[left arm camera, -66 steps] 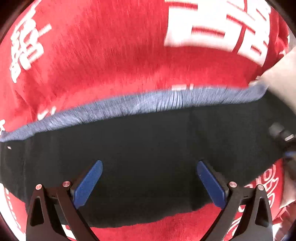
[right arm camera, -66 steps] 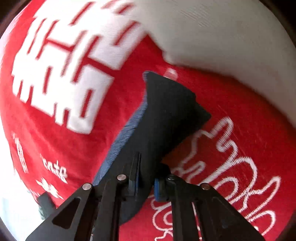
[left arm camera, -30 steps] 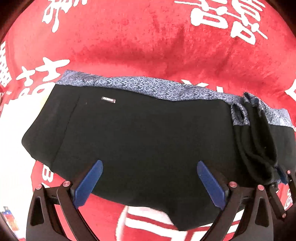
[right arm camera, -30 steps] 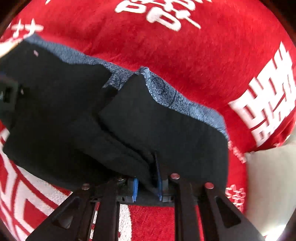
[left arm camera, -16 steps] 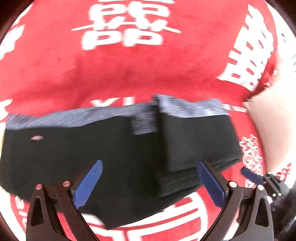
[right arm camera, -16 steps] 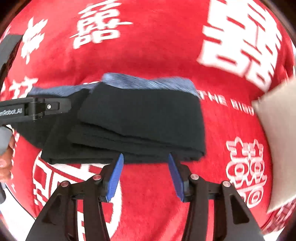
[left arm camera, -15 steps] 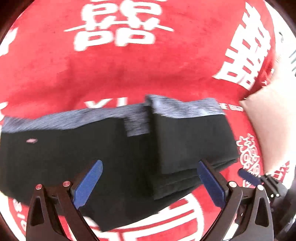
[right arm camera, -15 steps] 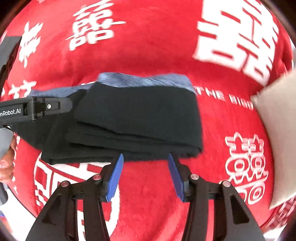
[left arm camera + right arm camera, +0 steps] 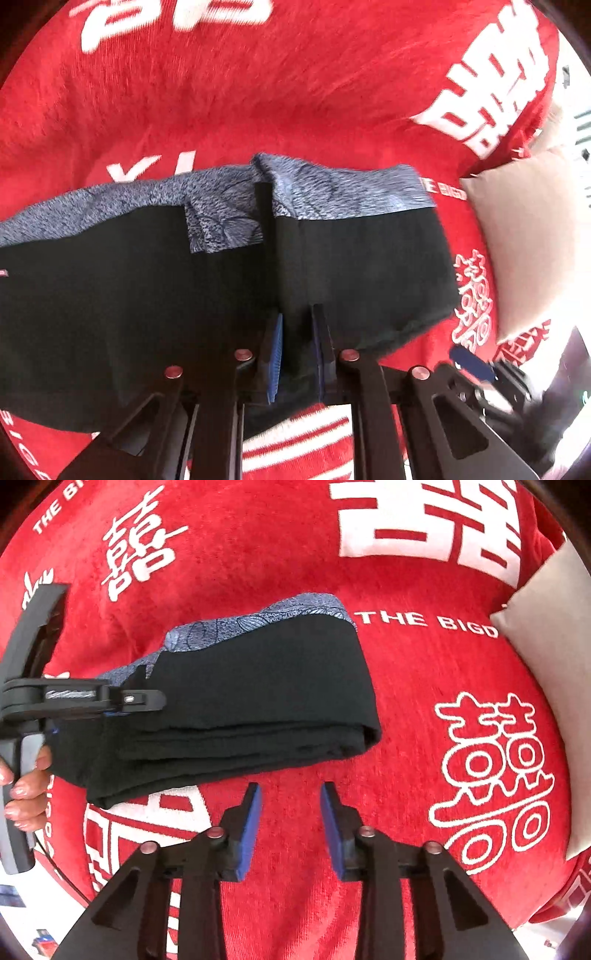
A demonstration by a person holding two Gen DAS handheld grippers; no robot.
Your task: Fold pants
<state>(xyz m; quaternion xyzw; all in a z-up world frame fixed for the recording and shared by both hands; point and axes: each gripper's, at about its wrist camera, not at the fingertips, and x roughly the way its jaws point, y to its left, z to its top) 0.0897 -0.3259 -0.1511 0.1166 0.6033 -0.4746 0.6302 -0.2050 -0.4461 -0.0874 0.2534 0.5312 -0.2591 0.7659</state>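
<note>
My left hand-held gripper (image 9: 295,354) pinches the near edge of the pants (image 9: 258,701) on the red blanket (image 9: 258,554), my right hand-held gripper (image 9: 290,823) closing on nothing; a tug could undo the fold

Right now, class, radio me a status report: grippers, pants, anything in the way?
Left gripper shut on pants. Right gripper clear of them, jaws closing on nothing. Pants part-folded on red blanket. Pillow alongside.

Open red blanket (image 9: 295,572) stretches ahead of my right gripper (image 9: 290,805), nothing between its closing jaws. The folded black pants (image 9: 258,701) block the left, my left gripper (image 9: 296,334) clamped on them; a beige pillow (image 9: 554,683) walls off the right.
</note>
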